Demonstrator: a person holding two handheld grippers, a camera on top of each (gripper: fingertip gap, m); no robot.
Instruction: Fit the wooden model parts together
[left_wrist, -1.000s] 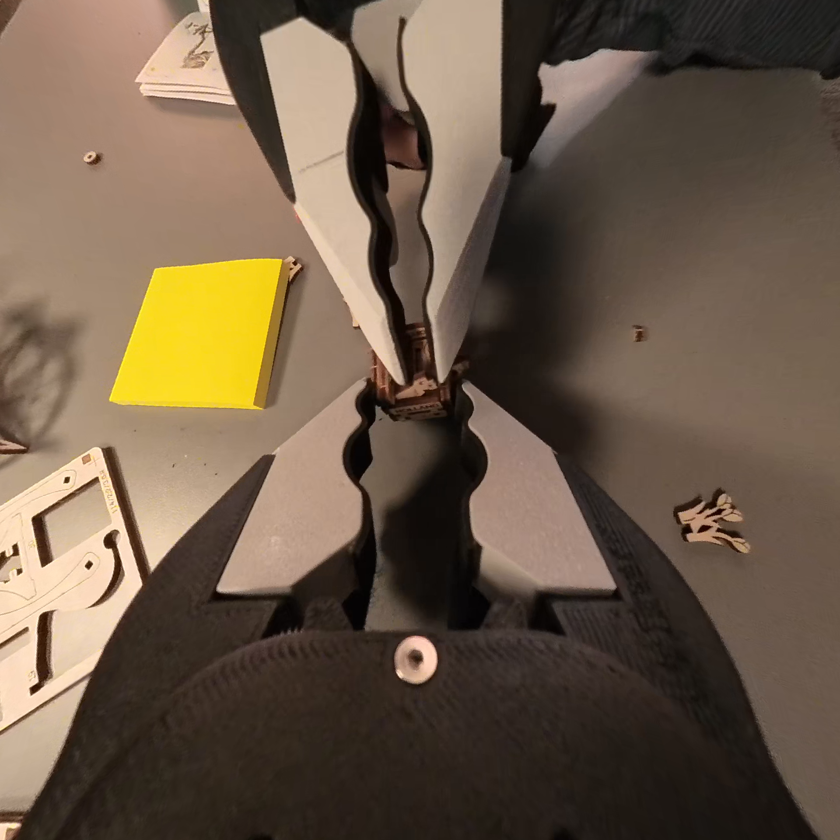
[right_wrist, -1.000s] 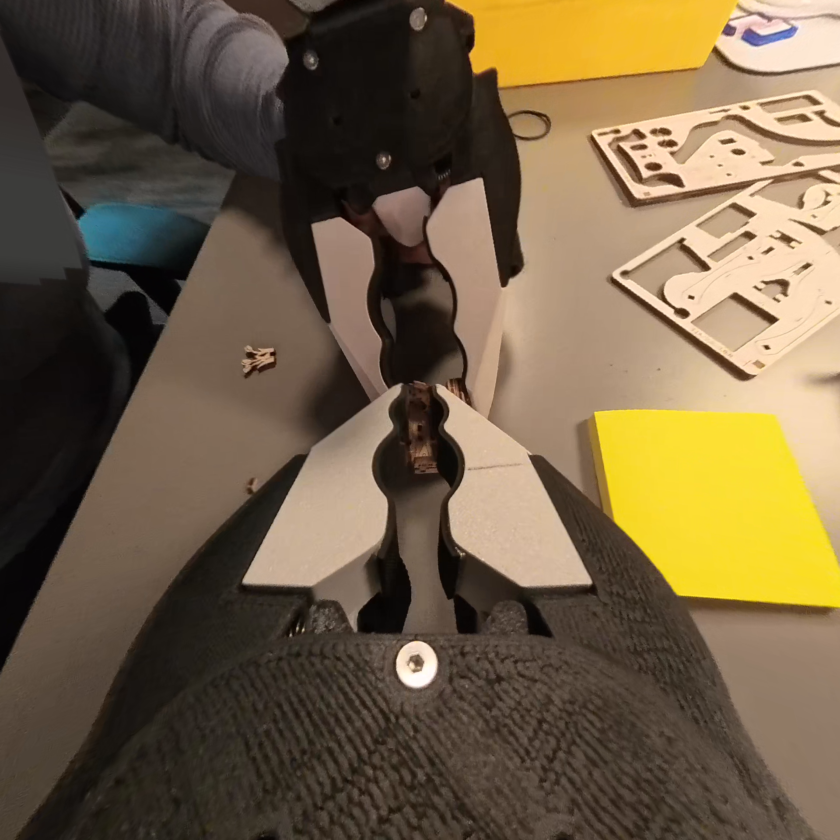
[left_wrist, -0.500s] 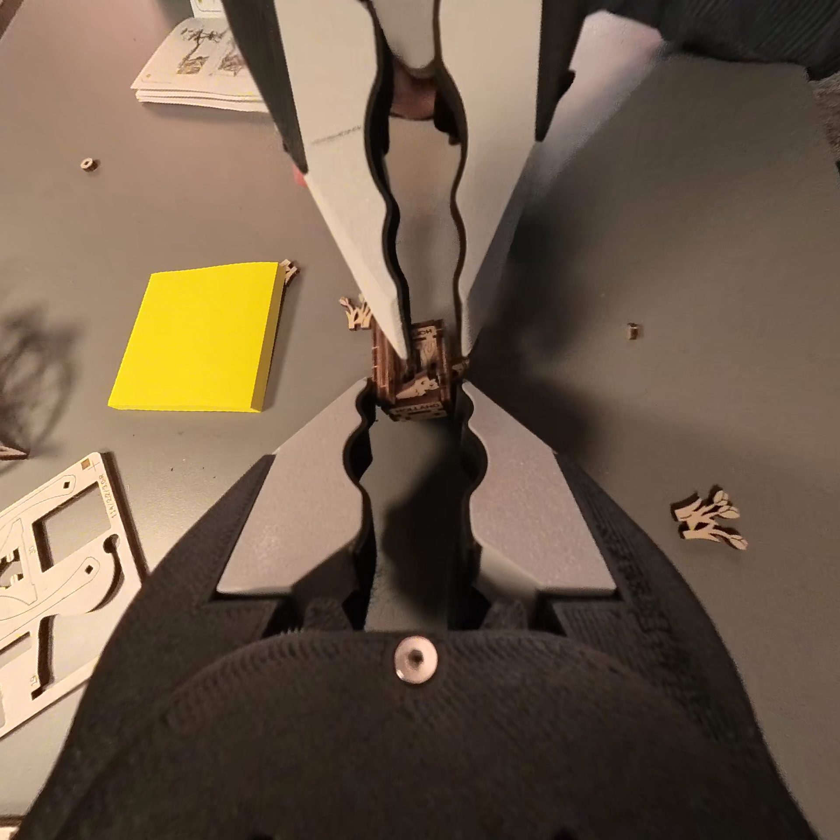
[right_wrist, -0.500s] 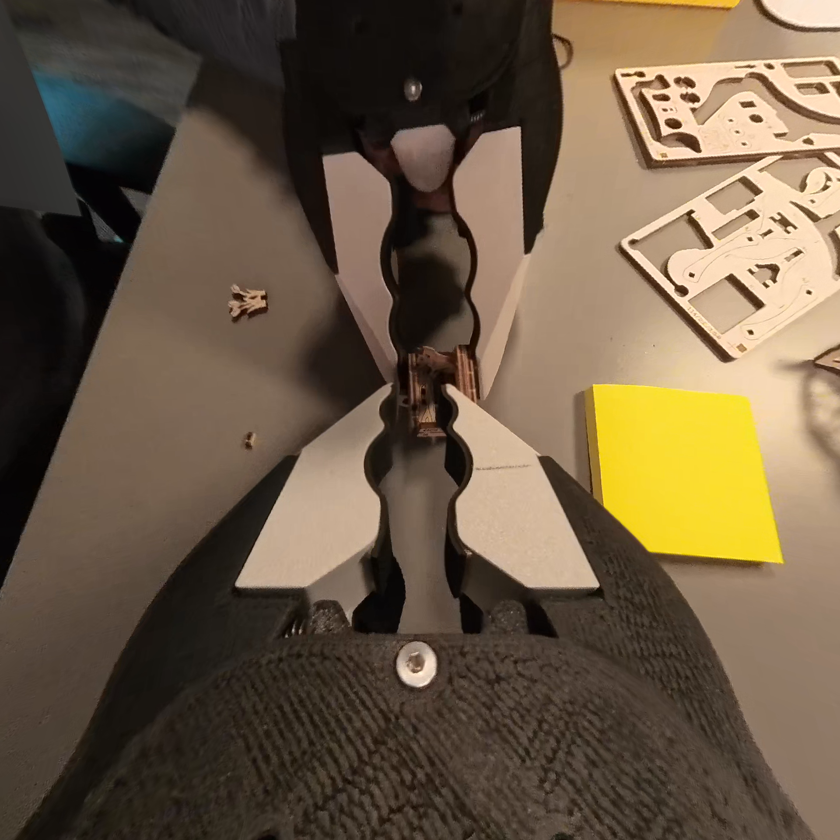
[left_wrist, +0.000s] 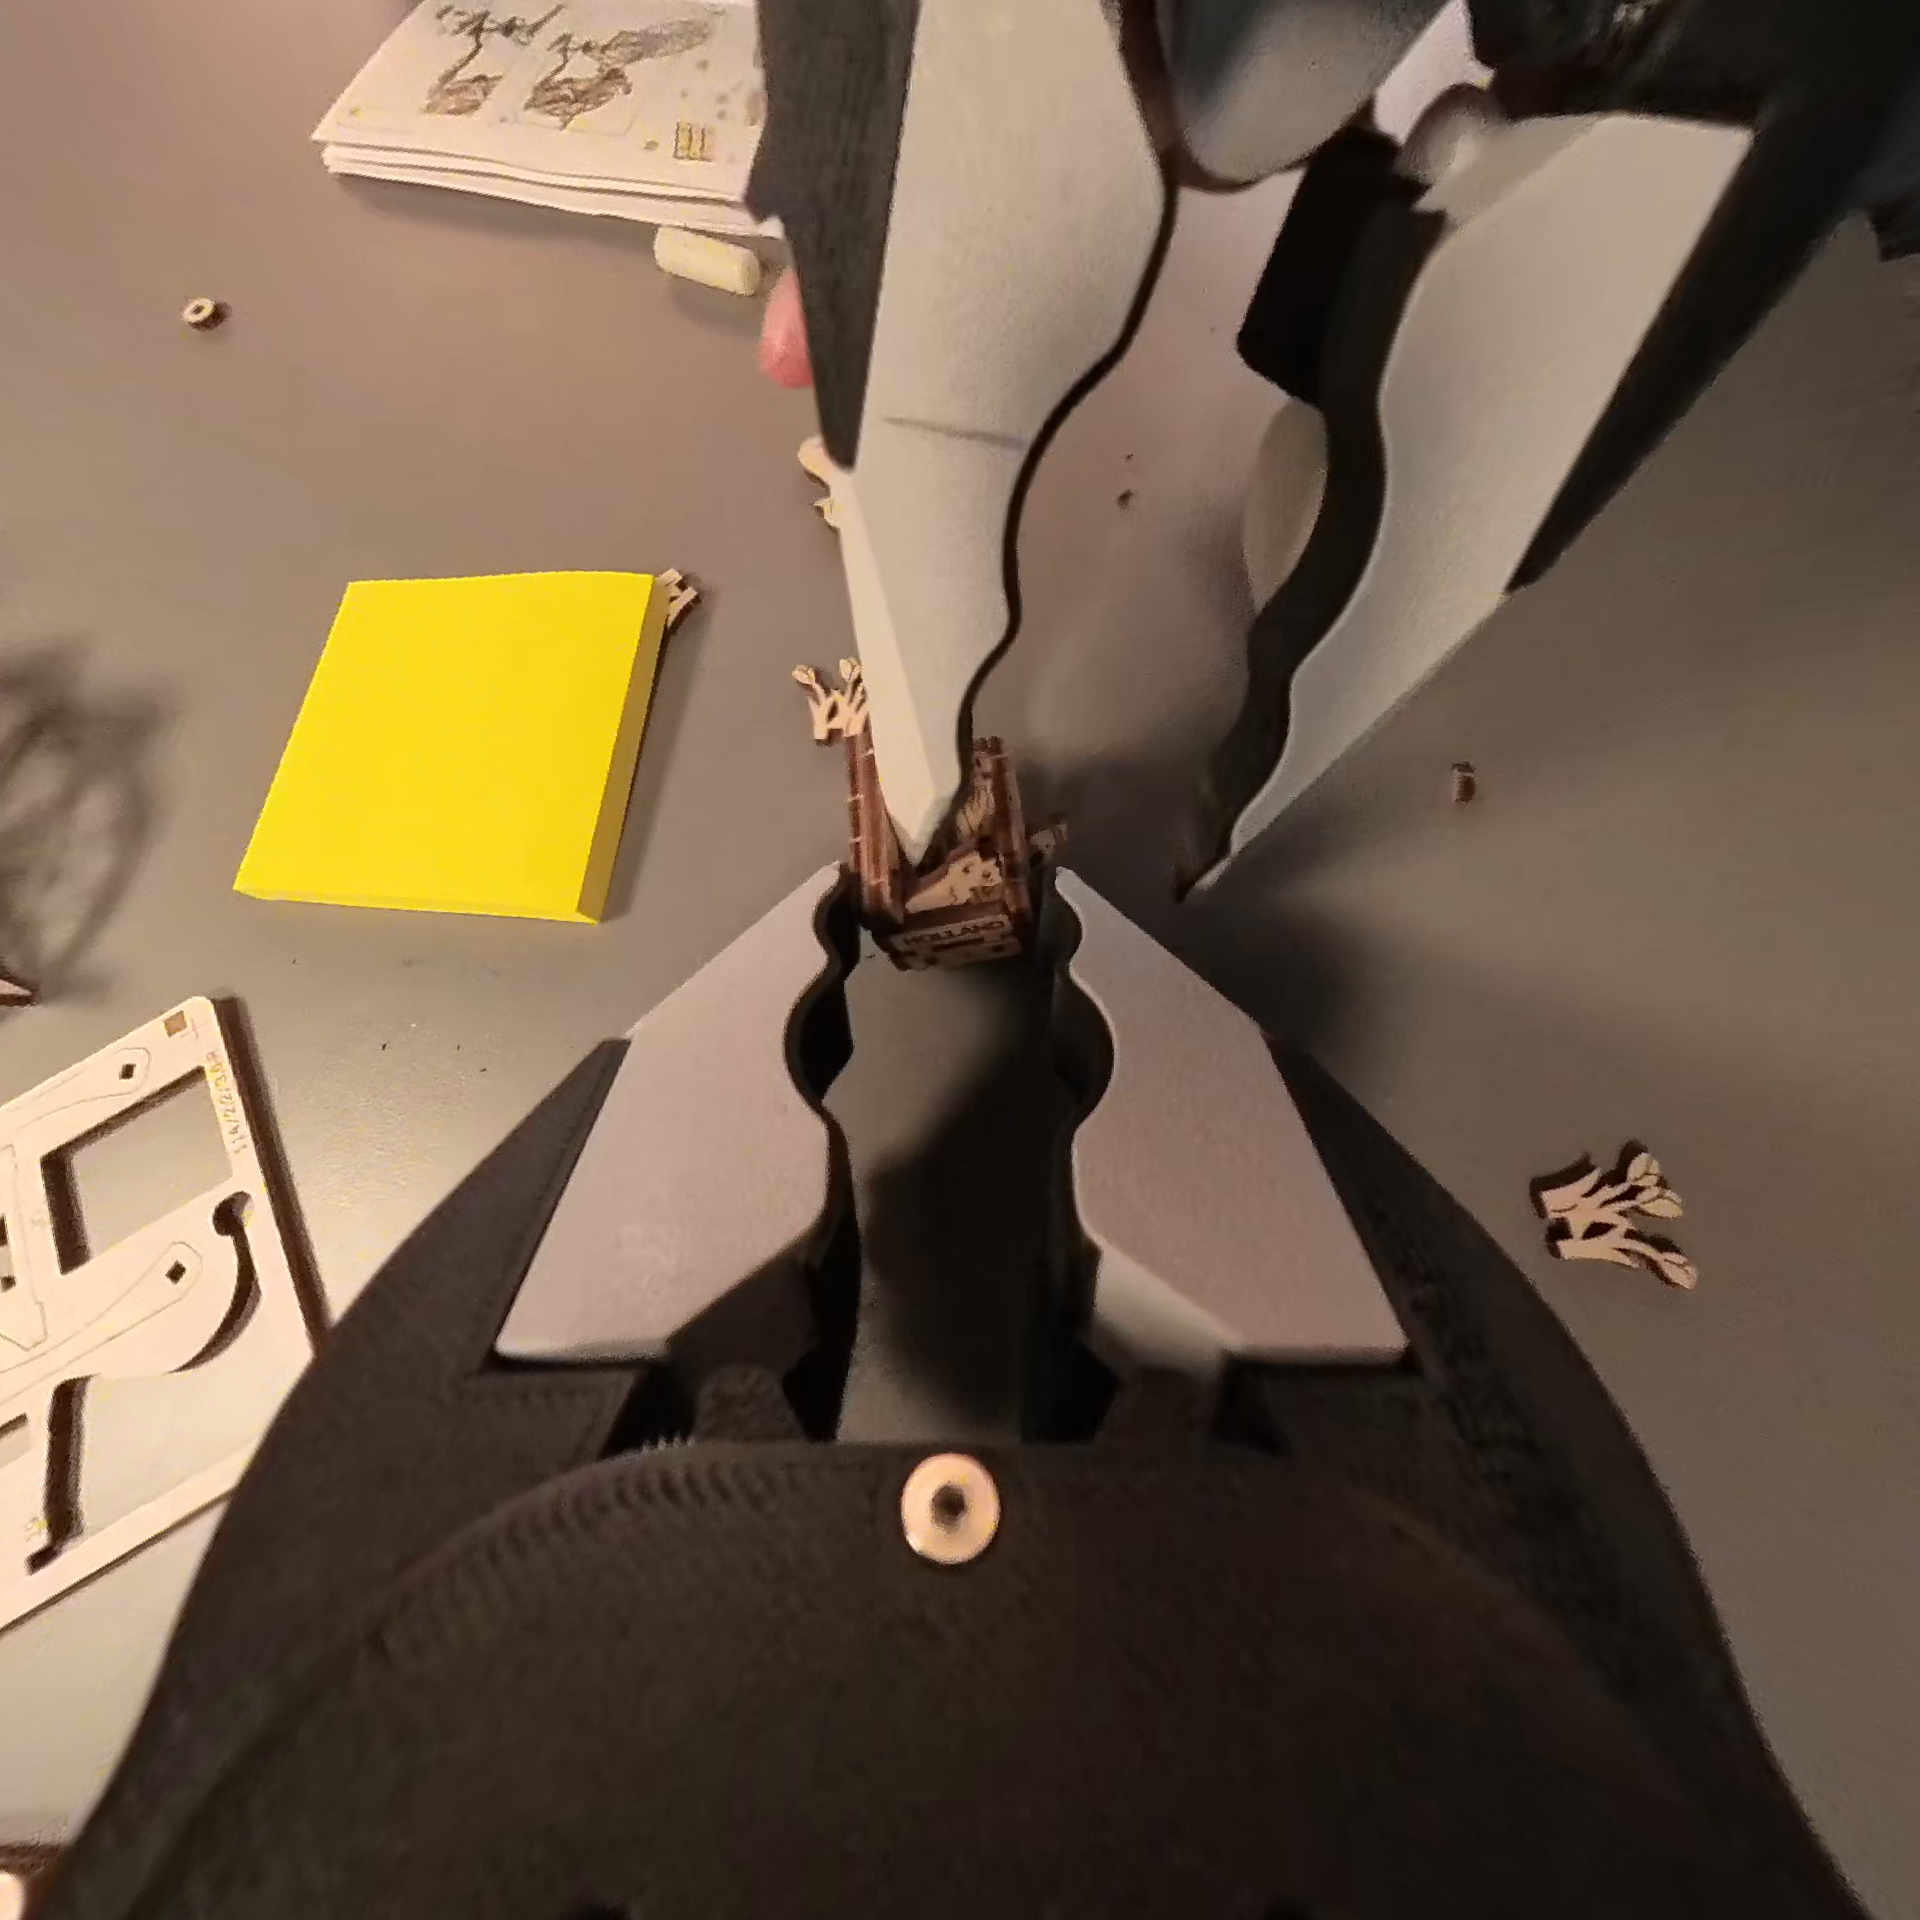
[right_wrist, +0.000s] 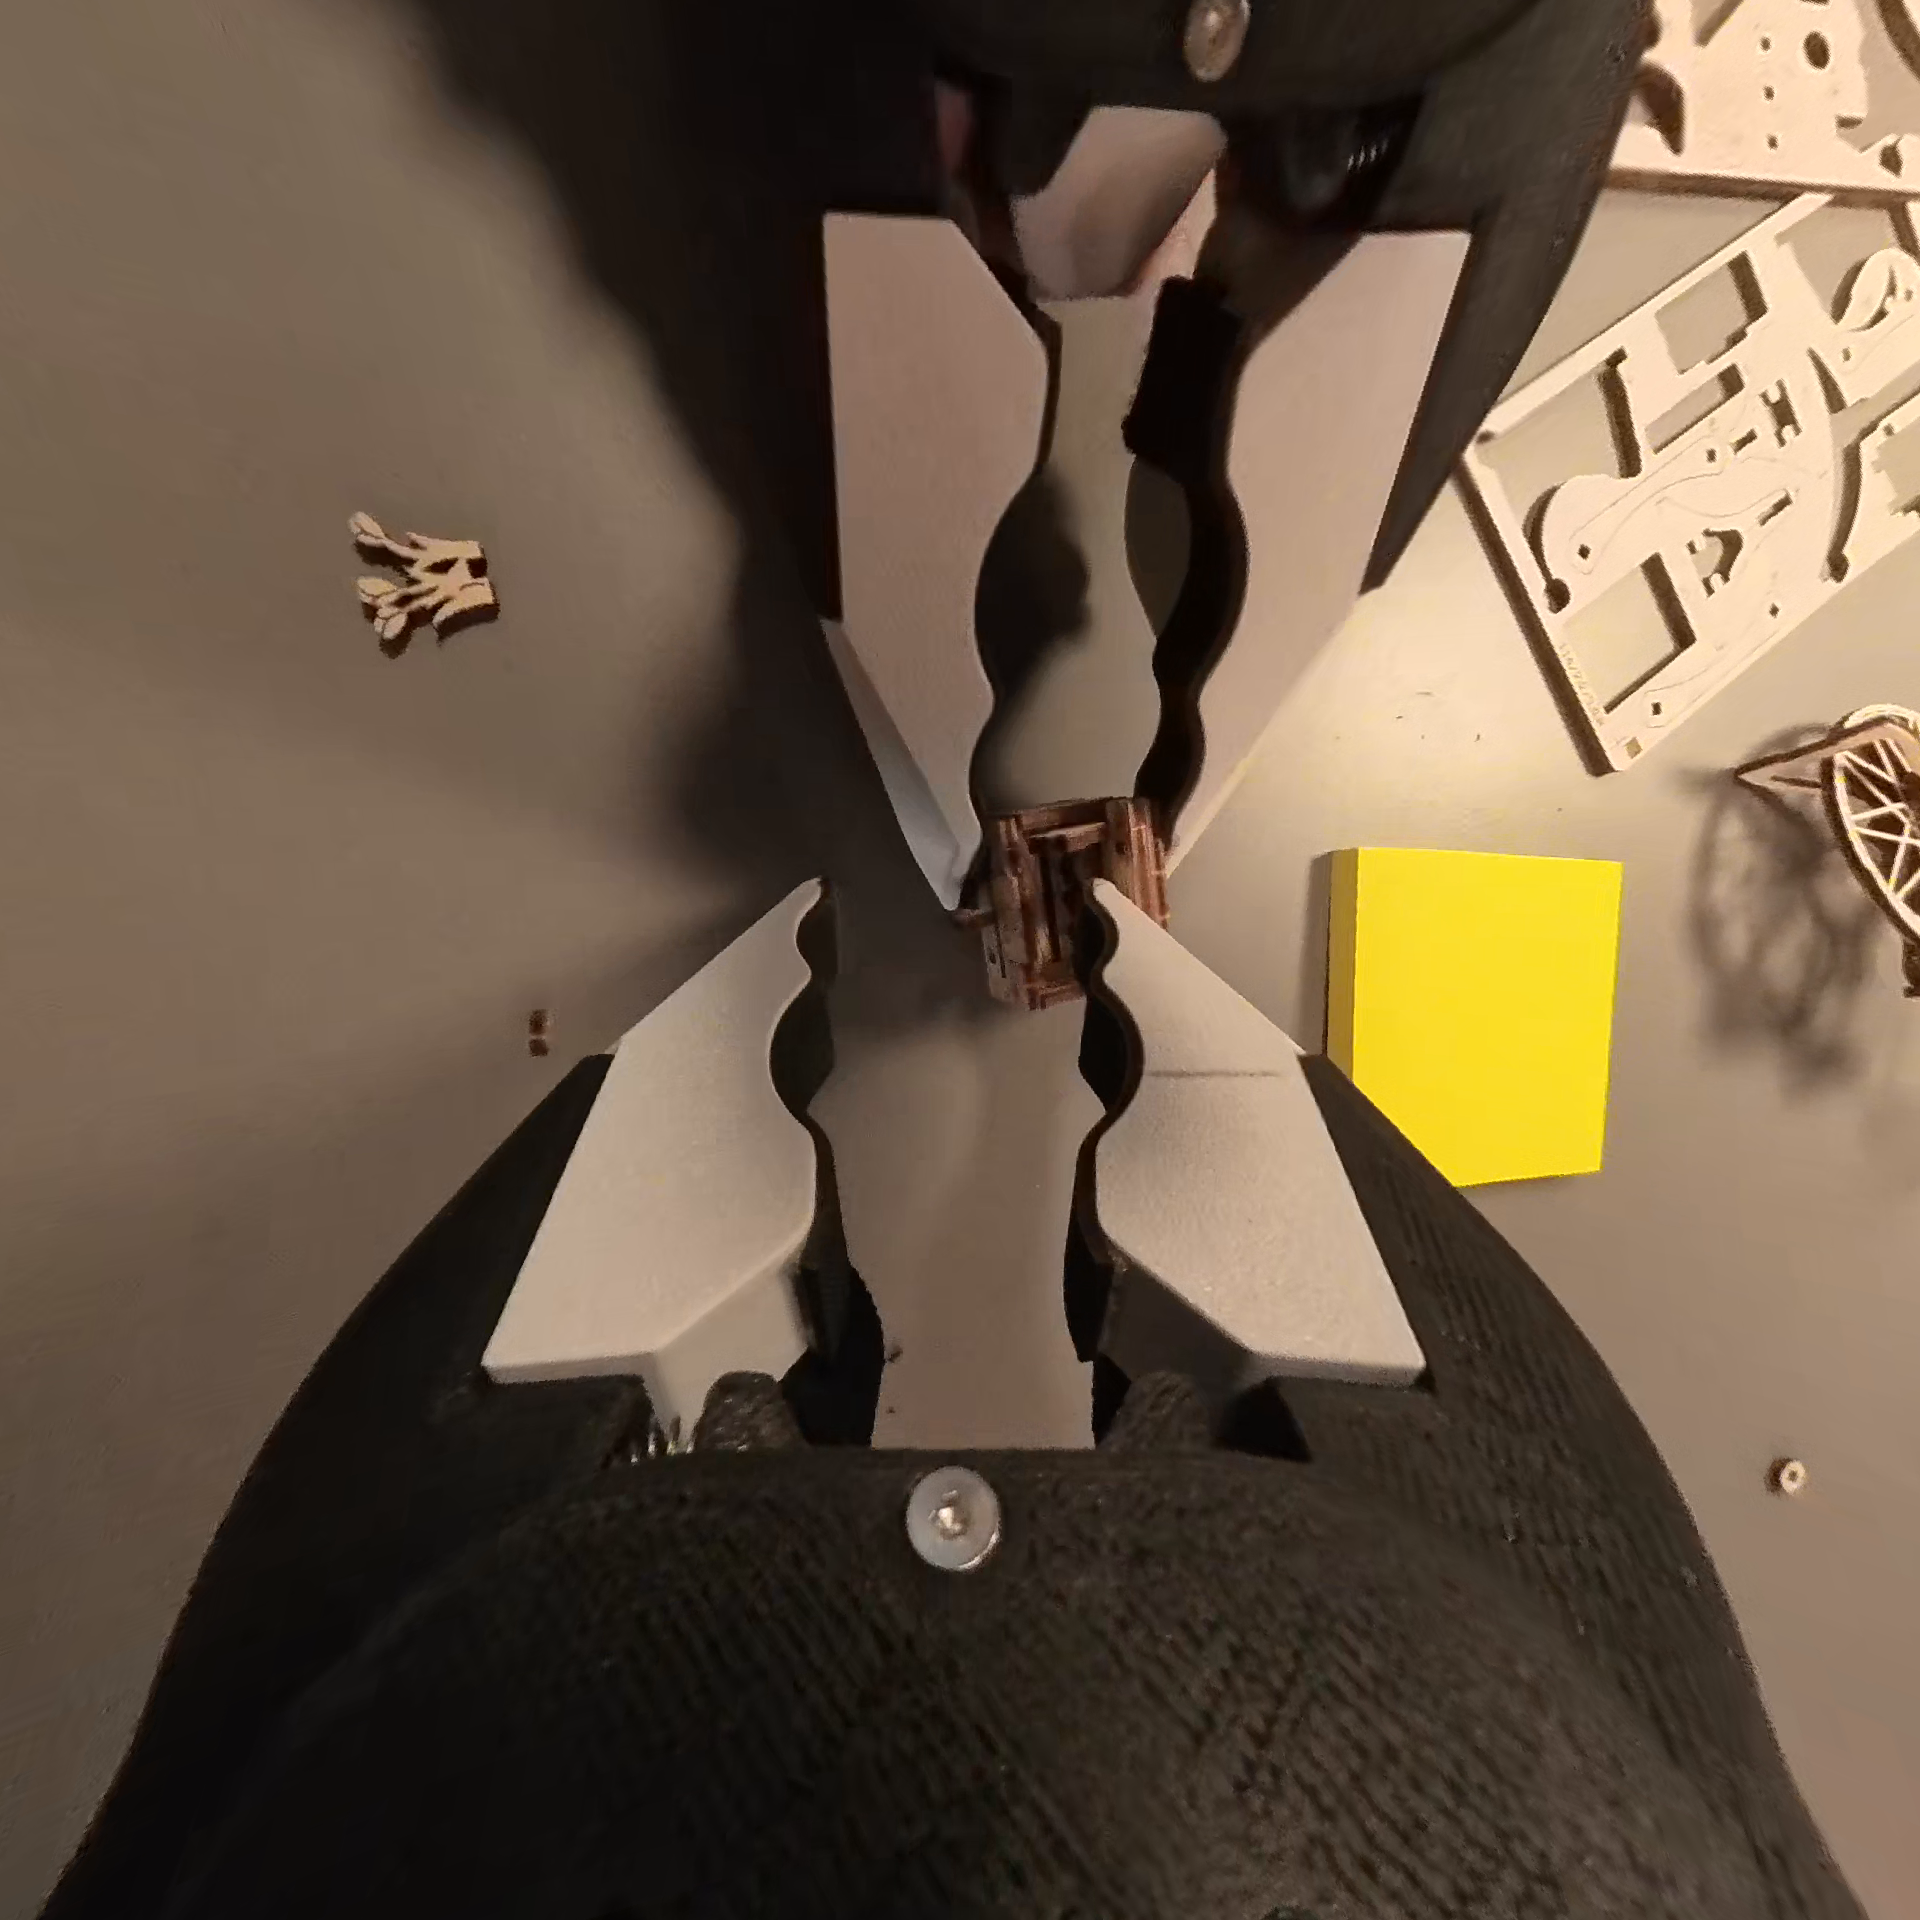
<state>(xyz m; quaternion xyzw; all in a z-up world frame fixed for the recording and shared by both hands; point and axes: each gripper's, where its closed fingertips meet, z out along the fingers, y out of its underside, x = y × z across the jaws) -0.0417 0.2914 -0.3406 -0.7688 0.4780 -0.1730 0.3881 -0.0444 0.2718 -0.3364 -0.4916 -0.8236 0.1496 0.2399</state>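
A small dark-brown wooden model (left_wrist: 956, 904) sits between the fingertips of my left gripper (left_wrist: 951, 906), which is shut on it just above the grey table. My right gripper (left_wrist: 1060, 857) comes in from the far side with its jaws wide apart. One of its fingertips (left_wrist: 920, 800) pokes into the top of the model; the other stands clear to the right. In the right wrist view the model (right_wrist: 1039, 925) is pinched by the left gripper (right_wrist: 1060, 862). My right gripper (right_wrist: 954, 899) is open, and its right finger lies against the model.
A yellow sticky-note pad (left_wrist: 447, 748) (right_wrist: 1475, 1029) lies beside the grippers. Cut-out wooden sheets (left_wrist: 125, 1247) (right_wrist: 1714, 468), loose flower-shaped wooden pieces (left_wrist: 1610, 1226) (right_wrist: 426, 582), a booklet (left_wrist: 540, 94) and a spoked wooden wheel assembly (right_wrist: 1881, 831) lie around on the table. Only a small space, under 4 cm, lies between the two pairs of fingers.
My right gripper was shut on the top of the model and has opened wide, letting go. My left gripper still holds the model in the same place.
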